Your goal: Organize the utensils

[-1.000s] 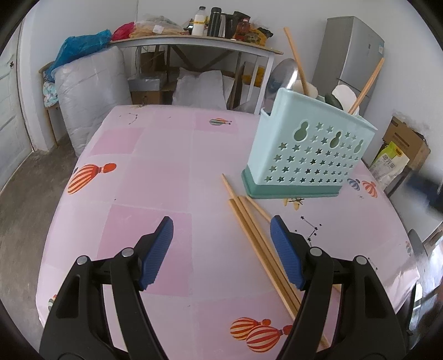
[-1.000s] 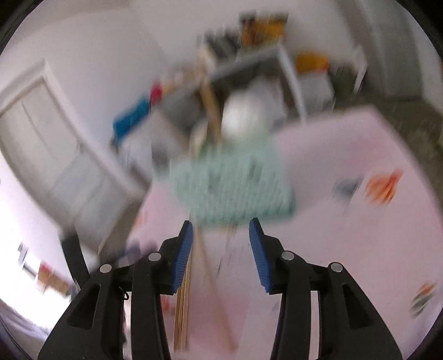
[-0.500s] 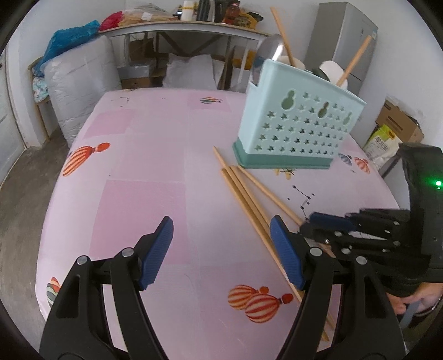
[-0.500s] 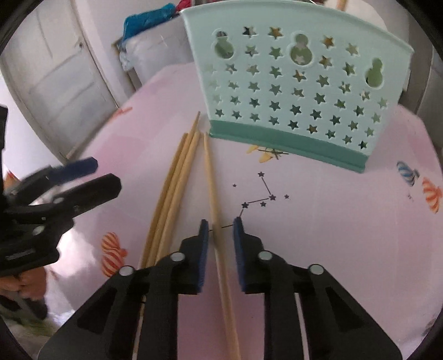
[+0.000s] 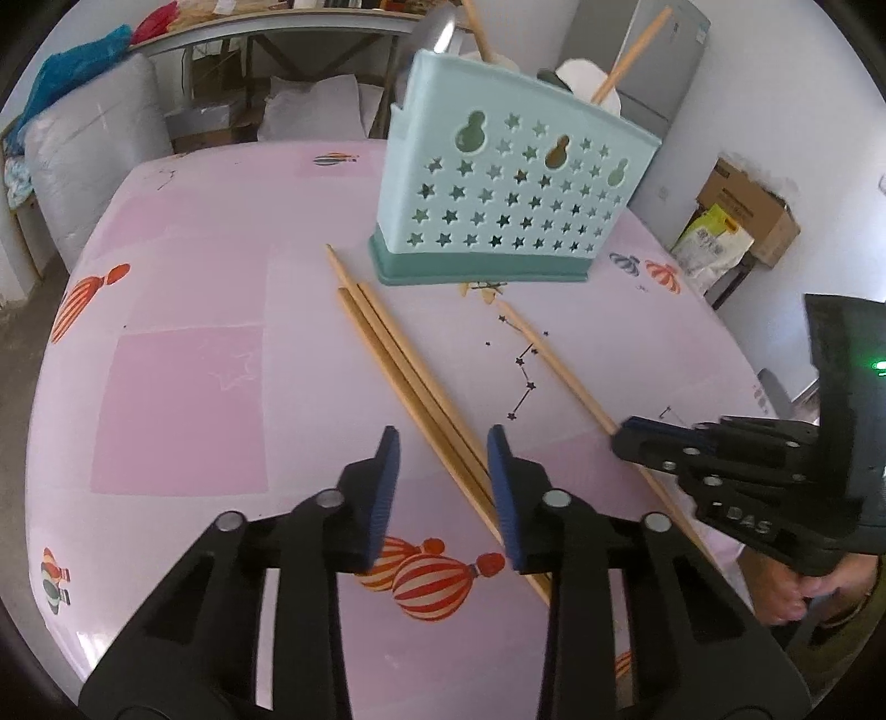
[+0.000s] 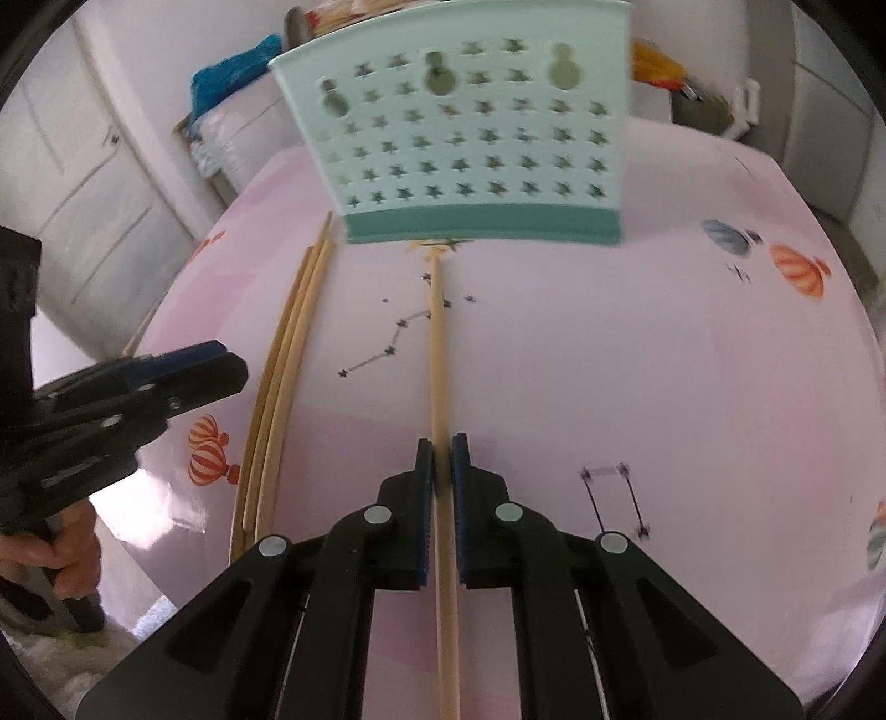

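A mint utensil holder (image 5: pixel 515 183) with star holes stands at the table's far side, with chopsticks and spoons poking out. A bundle of wooden chopsticks (image 5: pixel 398 354) lies slanted on the pink cloth. My left gripper (image 5: pixel 443 459) straddles the bundle's near part; its jaws are closing and the pads do not press the sticks. A single chopstick (image 6: pixel 437 343) points at the holder (image 6: pixel 470 138), and my right gripper (image 6: pixel 440 459) is shut on it near its middle. The right gripper (image 5: pixel 626 437) also shows at the right of the left wrist view.
The table's pink cloth (image 5: pixel 183 399) bears balloon prints. Behind stand a cluttered side table (image 5: pixel 266 27), a grey fridge (image 5: pixel 664 61), cardboard boxes (image 5: pixel 747 210) and wrapped sacks (image 5: pixel 94 166). A person's hand (image 5: pixel 797 592) grips the right tool's handle.
The right gripper dropped to the table and shut on the single chopstick, whose far tip swung right, away from the bundle. The left gripper moved over the bundle and its jaws narrowed.
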The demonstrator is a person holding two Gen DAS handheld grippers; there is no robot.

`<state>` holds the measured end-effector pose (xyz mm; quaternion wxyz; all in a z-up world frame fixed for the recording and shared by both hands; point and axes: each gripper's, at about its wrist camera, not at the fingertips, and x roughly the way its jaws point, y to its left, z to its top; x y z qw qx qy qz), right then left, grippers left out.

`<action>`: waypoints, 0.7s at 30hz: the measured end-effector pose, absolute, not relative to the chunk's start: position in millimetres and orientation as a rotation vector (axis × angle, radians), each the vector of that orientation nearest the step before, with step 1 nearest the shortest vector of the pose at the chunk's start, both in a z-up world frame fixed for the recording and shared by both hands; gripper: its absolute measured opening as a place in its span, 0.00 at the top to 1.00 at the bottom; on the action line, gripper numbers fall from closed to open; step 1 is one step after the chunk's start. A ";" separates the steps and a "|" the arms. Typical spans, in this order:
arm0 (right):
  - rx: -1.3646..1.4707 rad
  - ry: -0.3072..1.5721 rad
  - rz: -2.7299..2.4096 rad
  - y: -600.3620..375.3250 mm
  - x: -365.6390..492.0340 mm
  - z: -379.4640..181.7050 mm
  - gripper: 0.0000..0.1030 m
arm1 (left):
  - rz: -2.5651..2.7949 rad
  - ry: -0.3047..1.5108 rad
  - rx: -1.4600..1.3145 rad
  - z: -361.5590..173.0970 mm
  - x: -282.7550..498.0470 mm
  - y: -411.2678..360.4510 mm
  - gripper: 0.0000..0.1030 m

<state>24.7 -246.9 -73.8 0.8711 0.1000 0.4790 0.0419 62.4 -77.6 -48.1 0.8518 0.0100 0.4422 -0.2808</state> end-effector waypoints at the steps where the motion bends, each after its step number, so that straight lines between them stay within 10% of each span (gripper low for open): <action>1: 0.225 0.998 0.083 -248.1 23.9 -74.9 0.93 | -0.585 0.936 0.032 -49.9 63.0 -79.2 0.77; 21: 0.278 0.958 0.077 -262.7 6.9 -75.7 0.93 | -0.486 0.960 0.115 -57.7 72.5 -82.4 0.92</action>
